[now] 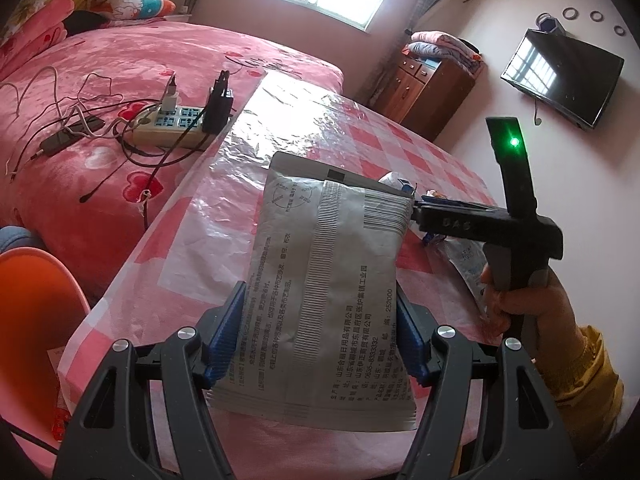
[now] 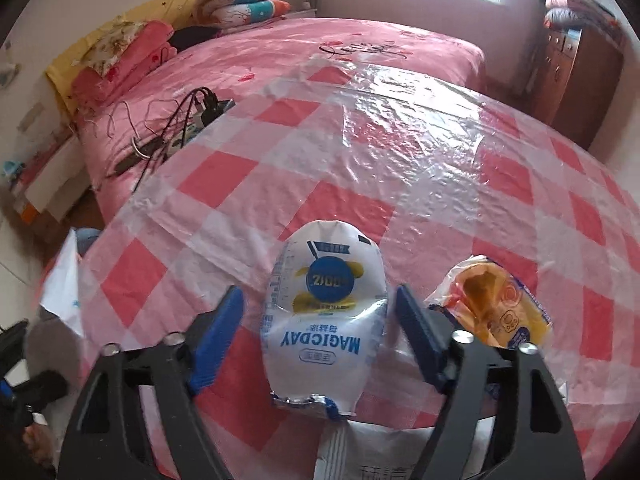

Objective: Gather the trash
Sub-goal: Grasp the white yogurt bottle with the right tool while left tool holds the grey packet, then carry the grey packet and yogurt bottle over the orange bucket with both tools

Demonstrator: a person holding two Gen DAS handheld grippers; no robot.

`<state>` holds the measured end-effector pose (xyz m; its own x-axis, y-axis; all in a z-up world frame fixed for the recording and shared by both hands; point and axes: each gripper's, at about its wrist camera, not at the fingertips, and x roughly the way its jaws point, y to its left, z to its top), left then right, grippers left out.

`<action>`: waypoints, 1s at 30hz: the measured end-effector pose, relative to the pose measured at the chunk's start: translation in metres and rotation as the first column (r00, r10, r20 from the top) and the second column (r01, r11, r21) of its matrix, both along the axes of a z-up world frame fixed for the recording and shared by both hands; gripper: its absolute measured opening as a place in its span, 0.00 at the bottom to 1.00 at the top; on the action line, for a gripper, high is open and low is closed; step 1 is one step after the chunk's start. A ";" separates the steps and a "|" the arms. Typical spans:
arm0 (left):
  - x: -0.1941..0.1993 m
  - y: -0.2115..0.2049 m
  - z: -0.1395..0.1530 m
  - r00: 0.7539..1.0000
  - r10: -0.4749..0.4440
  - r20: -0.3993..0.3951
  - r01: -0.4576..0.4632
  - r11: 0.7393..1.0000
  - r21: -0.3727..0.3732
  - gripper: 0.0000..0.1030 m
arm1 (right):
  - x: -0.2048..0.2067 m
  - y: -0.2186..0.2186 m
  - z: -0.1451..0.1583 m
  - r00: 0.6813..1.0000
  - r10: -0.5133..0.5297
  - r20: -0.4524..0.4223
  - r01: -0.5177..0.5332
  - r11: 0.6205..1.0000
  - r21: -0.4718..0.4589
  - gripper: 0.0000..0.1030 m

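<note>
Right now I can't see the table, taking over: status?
Left gripper clamped on grey packet. Right gripper open around white MAGICDAY pouch. Orange wrapper beside it.

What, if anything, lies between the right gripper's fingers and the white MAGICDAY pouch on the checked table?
Nothing visible. The MAGICDAY pouch lies between the right gripper's blue fingers, with a clear gap either side. The orange wrapper sits outside the fingers, to the right.

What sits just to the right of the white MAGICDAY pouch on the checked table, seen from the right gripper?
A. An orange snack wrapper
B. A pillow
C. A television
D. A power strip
A: an orange snack wrapper lies on the table beside the MAGICDAY pouch.
</note>
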<state>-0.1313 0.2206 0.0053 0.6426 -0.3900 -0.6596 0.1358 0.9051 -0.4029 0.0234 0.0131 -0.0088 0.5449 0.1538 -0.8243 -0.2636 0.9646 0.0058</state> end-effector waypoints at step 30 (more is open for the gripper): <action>-0.053 0.128 0.008 0.934 0.354 0.054 -0.352 0.935 -0.036 0.66 | -0.050 0.147 0.051 0.953 0.304 0.010 -0.284 0.875 0.393 0.59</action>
